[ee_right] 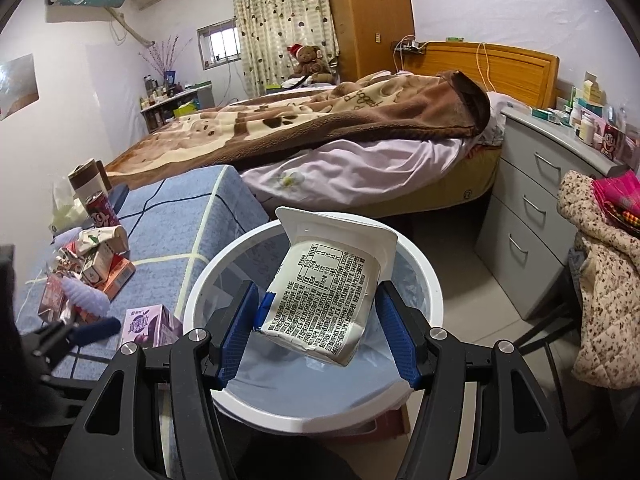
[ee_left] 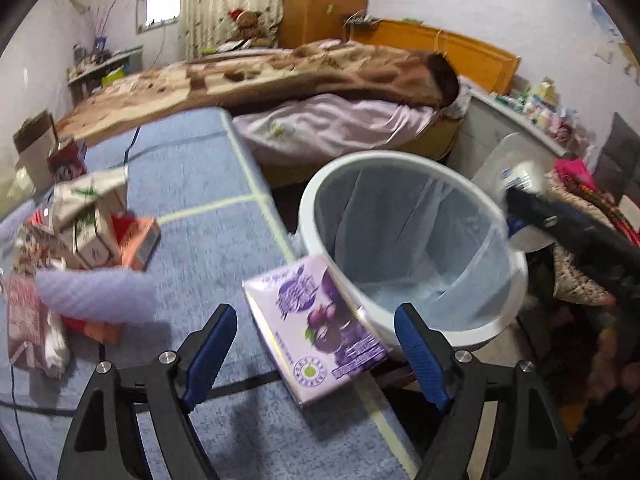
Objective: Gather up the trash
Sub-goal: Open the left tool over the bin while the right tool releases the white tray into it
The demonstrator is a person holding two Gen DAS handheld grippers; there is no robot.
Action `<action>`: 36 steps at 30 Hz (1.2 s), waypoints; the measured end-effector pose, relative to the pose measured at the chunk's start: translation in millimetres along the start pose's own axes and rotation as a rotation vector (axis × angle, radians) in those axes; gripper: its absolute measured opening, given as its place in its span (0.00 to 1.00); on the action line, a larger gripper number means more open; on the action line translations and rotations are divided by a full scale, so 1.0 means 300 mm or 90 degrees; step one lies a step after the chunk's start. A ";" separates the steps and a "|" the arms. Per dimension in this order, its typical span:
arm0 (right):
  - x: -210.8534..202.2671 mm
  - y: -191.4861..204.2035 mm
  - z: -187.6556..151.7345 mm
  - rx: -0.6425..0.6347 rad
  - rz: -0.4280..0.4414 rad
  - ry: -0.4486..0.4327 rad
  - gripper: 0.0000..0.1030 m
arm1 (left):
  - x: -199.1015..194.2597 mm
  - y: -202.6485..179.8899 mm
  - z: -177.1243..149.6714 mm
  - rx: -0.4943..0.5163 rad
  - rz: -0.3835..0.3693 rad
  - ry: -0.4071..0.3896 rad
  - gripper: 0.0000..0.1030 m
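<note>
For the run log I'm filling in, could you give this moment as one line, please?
right gripper: holds white cup over bin | left gripper: open around purple carton | pile: remains

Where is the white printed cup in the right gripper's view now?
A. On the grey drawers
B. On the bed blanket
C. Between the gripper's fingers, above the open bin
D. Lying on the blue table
C: the white cup sits between the right gripper fingers, directly over the lined white bin.
</note>
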State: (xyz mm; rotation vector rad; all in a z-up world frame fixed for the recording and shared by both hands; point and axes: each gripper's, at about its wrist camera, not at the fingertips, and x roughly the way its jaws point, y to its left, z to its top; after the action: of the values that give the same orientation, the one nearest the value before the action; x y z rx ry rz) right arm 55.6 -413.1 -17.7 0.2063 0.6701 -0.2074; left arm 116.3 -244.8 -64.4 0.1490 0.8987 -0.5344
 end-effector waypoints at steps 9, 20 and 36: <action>-0.002 0.005 -0.002 0.003 0.005 -0.002 0.61 | 0.026 0.025 -0.006 -0.010 0.018 0.005 0.62; -0.022 -0.017 0.029 0.012 0.007 -0.024 0.61 | -0.122 -0.049 0.131 0.025 -0.005 -0.104 0.62; 0.049 -0.047 0.018 -0.033 -0.010 0.038 0.61 | -0.053 -0.178 0.239 0.064 -0.087 -0.095 0.63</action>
State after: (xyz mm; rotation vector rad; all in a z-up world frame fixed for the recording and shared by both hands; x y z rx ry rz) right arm 66.5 -429.7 -24.4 0.1582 0.7355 -0.1988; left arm 131.9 -309.2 -2.2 0.1373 0.7395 -0.7084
